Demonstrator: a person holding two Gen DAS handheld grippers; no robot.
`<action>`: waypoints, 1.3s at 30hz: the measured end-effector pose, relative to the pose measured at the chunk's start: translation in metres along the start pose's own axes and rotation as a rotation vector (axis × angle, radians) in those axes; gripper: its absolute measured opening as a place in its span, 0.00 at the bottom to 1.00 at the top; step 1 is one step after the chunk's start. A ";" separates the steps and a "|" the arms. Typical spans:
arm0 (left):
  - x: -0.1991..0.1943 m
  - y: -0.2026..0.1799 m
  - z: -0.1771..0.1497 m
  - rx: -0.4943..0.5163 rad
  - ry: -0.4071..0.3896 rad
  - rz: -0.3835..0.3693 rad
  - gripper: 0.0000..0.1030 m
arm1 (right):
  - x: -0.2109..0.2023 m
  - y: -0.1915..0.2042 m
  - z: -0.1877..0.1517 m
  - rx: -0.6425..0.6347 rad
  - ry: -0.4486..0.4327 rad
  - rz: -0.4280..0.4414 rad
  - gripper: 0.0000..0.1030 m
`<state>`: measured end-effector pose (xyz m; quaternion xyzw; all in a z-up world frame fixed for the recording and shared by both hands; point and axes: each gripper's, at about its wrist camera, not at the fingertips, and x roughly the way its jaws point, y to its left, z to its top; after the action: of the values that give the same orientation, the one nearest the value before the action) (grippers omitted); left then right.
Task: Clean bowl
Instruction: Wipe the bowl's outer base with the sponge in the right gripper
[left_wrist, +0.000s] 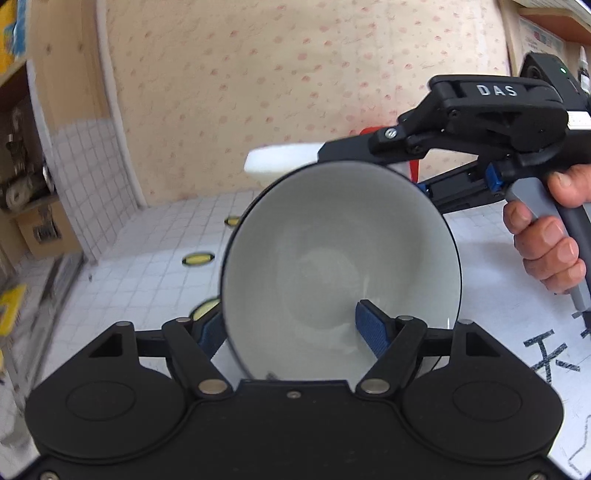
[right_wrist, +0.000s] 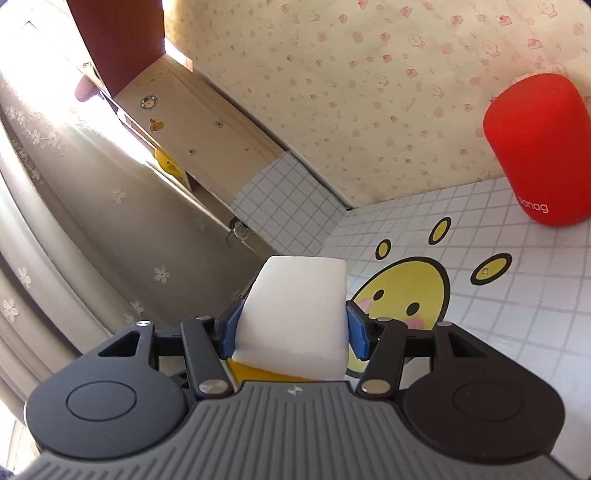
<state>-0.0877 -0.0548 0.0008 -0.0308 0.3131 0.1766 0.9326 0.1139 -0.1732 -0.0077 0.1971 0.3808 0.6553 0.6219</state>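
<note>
My left gripper is clamped on the bowl, one blue pad inside its wall and one outside, holding it tipped up above the table. Just beyond the bowl's far rim, my right gripper is closed on a white sponge. Farther behind the bowl stands a red cylinder, against the wall.

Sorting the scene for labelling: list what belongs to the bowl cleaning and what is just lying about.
Belongs to the job:
- bowl, held in the left gripper
- white sponge, held in the right gripper

Lying about:
- red container
- smiley sticker
</note>
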 end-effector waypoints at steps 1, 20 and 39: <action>0.000 0.002 -0.001 -0.011 0.001 -0.004 0.73 | 0.000 -0.001 0.000 0.007 -0.001 0.001 0.57; -0.008 0.000 -0.006 0.000 -0.006 0.051 0.71 | -0.001 0.004 0.003 -0.025 -0.011 -0.003 0.57; -0.007 0.005 -0.004 -0.039 -0.013 0.081 0.71 | -0.003 0.007 0.003 -0.034 0.002 0.046 0.57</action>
<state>-0.0965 -0.0527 0.0020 -0.0351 0.3046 0.2203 0.9260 0.1120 -0.1749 0.0004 0.1945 0.3657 0.6759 0.6096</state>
